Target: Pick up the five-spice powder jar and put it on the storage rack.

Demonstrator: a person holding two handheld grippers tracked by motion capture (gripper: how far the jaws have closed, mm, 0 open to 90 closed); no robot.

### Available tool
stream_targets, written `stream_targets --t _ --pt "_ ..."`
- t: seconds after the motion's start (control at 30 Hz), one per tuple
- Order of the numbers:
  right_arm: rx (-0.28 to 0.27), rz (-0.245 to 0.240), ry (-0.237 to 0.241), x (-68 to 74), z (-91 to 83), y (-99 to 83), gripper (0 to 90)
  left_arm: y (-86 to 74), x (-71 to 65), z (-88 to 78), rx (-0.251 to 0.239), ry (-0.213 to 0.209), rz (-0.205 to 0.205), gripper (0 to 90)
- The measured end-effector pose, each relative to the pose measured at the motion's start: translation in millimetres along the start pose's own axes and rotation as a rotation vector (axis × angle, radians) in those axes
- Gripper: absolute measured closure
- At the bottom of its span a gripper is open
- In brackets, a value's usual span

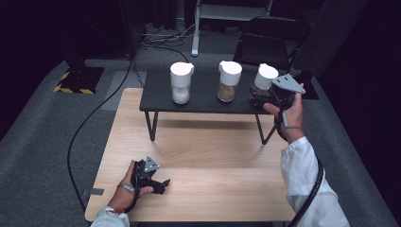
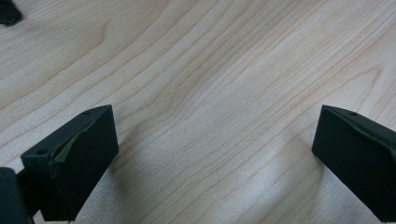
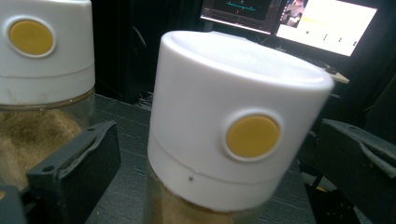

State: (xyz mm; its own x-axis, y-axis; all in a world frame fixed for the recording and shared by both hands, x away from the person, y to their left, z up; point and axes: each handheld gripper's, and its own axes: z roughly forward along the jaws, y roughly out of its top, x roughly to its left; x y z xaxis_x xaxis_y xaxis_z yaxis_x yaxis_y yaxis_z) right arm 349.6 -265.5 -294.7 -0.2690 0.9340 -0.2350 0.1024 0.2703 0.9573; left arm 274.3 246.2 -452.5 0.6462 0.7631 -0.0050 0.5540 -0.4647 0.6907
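Three glass jars with white lids stand in a row on a low black table (image 1: 203, 103). The left jar (image 1: 180, 85) holds white grains, the middle jar (image 1: 229, 82) brown grains. My right gripper (image 1: 259, 97) (image 3: 219, 140) stands open around the right jar (image 1: 265, 76) (image 3: 233, 93), whose lid bears a yellow button; there is a gap between each jaw and the jar. The middle jar (image 3: 42, 56) stands just to its left. My left gripper (image 1: 162, 183) (image 2: 215, 158) rests open on the wooden table (image 2: 210, 70) with nothing between its jaws.
The black table stands across the far end of the wooden table (image 1: 213, 156). A black chair (image 1: 272, 42) sits behind it, and a cable (image 1: 85, 127) runs over the grey floor at the left. Lit monitors (image 3: 322, 23) glow behind the jars.
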Motion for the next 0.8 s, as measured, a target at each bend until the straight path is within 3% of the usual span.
stream_targets --t 0.13,0.8 --pt "-0.007 -0.026 -0.002 0.7 -5.4 -3.8 0.2 0.0 0.0 0.0 0.0 0.0 0.0 0.0" --pt "-0.033 -0.047 0.057 0.9 -27.0 -36.1 0.3 0.0 -0.1 0.0 0.0 0.0 0.0 0.0"
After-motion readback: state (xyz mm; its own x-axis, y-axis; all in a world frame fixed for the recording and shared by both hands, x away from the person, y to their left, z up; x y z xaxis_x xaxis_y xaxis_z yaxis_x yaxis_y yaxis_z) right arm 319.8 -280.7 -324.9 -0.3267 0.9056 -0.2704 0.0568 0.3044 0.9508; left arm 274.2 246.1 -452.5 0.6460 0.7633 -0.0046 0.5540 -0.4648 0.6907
